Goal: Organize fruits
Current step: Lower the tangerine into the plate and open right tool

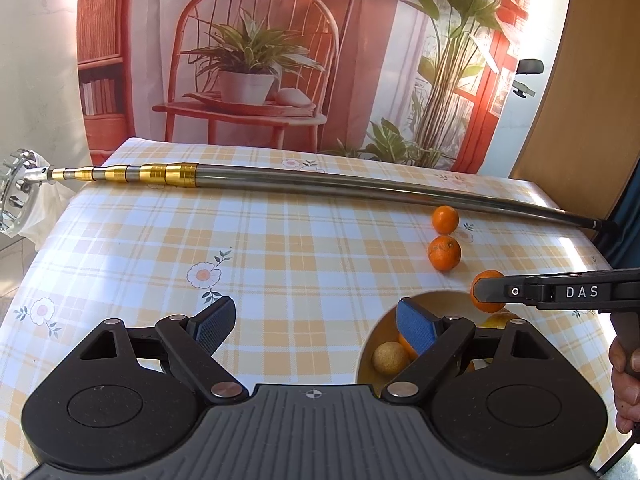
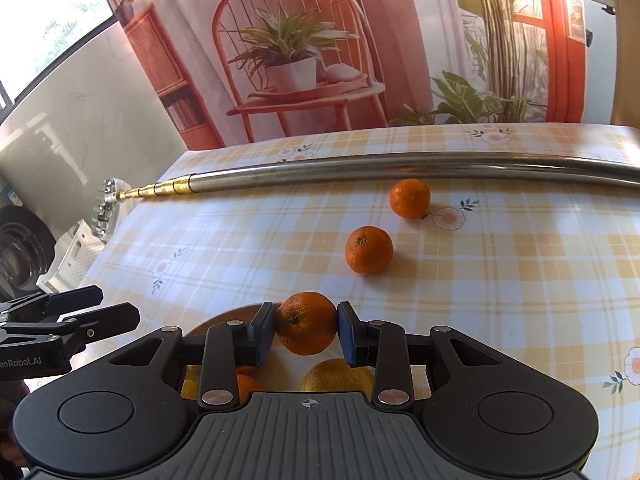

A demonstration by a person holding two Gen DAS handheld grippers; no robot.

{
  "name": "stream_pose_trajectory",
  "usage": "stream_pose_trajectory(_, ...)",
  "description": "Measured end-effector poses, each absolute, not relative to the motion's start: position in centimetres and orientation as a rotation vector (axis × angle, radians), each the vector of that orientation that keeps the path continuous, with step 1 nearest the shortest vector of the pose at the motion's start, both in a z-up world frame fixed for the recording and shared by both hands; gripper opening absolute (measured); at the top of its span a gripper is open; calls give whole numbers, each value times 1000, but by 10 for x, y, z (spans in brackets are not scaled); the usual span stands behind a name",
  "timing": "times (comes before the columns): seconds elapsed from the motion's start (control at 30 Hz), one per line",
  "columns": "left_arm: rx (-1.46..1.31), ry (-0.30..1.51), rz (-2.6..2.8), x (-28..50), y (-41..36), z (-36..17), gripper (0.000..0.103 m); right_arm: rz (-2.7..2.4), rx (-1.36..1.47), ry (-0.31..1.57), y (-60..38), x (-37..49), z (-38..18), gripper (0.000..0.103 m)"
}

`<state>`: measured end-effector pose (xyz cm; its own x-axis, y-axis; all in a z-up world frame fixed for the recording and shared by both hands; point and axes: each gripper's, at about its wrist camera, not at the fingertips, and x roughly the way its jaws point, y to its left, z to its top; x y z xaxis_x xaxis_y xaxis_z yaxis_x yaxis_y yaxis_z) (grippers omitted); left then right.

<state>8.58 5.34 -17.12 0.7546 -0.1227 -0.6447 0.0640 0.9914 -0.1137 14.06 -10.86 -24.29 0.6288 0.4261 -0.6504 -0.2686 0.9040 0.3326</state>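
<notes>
An orange [image 2: 306,328] is clamped between the two blue pads of the right gripper [image 2: 306,330] and is held just above the far rim of a yellow bowl [image 1: 378,330]. Its skin is seen to be bright, glossy and finely dimpled, with a small dark stem scar turned toward the left pad. Inside the bowl, a yellowish citrus fruit [image 2: 336,376] and a pale tan round fruit [image 1: 390,357] can be made out, with further orange pieces partly hidden. Two more oranges are left on the checked tablecloth [image 2: 500,280]: a nearer one [image 2: 369,249] and a farther one [image 2: 410,198], the latter just beside a long metal telescopic pole [image 2: 360,170]. The left gripper [image 1: 316,326] is held with its fingers spread wide apart, nothing between them.
</notes>
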Motion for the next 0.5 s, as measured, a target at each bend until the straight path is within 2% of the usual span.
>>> stream_pose_trajectory(0.5,-83,672,-62,82,58,-169,89,412,108,856,-87,148,-251,30)
